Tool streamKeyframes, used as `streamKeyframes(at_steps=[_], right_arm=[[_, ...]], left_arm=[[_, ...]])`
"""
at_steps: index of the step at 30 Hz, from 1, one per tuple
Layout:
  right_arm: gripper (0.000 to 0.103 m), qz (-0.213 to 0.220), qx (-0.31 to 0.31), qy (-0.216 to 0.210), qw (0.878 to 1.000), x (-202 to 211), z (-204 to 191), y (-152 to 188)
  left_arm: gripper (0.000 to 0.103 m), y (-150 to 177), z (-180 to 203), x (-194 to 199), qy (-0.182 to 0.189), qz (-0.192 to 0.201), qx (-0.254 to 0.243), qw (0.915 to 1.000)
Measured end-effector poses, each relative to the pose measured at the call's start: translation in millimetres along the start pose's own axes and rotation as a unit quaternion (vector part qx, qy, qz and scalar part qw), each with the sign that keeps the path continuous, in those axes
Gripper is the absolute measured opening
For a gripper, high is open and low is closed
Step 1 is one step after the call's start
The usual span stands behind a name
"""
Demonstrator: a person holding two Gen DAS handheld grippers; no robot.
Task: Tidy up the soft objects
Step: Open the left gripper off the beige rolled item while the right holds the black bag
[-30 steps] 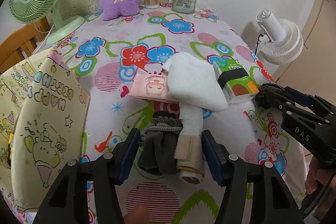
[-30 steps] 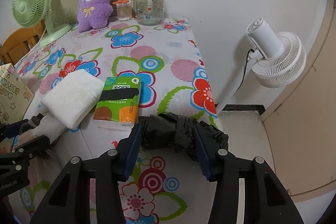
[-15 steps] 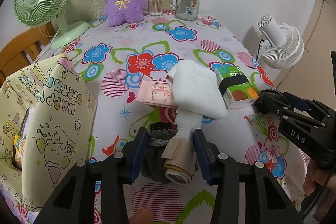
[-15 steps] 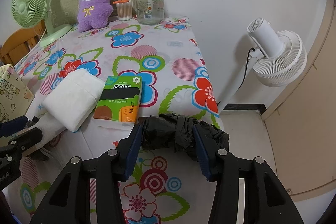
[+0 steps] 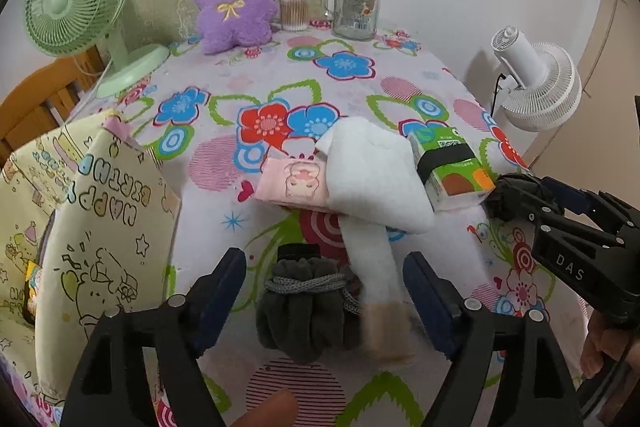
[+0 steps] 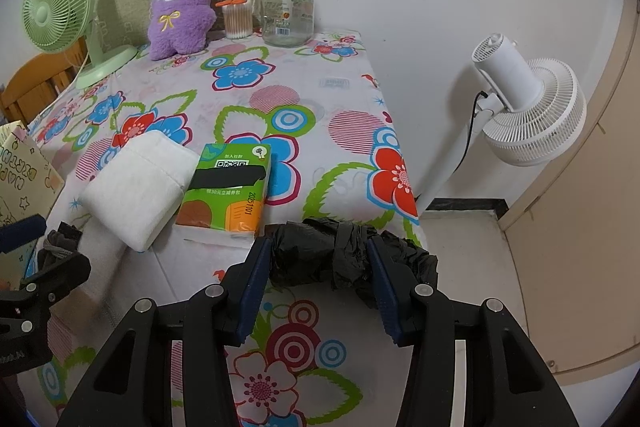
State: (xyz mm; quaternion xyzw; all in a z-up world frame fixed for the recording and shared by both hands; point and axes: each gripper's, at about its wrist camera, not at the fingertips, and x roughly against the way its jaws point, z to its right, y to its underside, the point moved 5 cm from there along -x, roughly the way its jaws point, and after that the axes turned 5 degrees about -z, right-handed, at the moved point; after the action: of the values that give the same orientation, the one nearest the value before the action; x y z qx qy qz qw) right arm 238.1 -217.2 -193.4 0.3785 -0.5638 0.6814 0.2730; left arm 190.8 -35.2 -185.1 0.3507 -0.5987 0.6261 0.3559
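Black plastic bag (image 6: 320, 259) pinched by right gripper (image 6: 318, 267) | left gripper (image 5: 324, 291) fingers wide, straddling grey pouch (image 5: 304, 311)

The right gripper (image 6: 318, 267) clamps a crumpled black plastic bag (image 6: 320, 259) at the table's edge; a green tissue pack (image 6: 226, 187) lies just beyond.

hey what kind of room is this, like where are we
Probably a room in someone's home, not a workshop. A table with a flowered cloth stands against the wall, holding a purple plush toy and a glass jar, with a white standing fan beside it.
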Motion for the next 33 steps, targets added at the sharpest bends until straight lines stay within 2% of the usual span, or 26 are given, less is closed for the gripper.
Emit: streamKeyframes(at_steps=[27,33], right_arm=[[0.052,0.000,-0.001,0.000,1.000,-2.7,3.1,1.9],[0.052,0.000,-0.001,-0.001,1.000,-2.8,3.3,2.3]], left_arm=[[0.087,-9.2,33.4,-6.8,0.021,-0.005,-0.022,0.9995],[0.084,-5.9,44.6,-8.6,0.022,-0.009,-0.034,0.9992]])
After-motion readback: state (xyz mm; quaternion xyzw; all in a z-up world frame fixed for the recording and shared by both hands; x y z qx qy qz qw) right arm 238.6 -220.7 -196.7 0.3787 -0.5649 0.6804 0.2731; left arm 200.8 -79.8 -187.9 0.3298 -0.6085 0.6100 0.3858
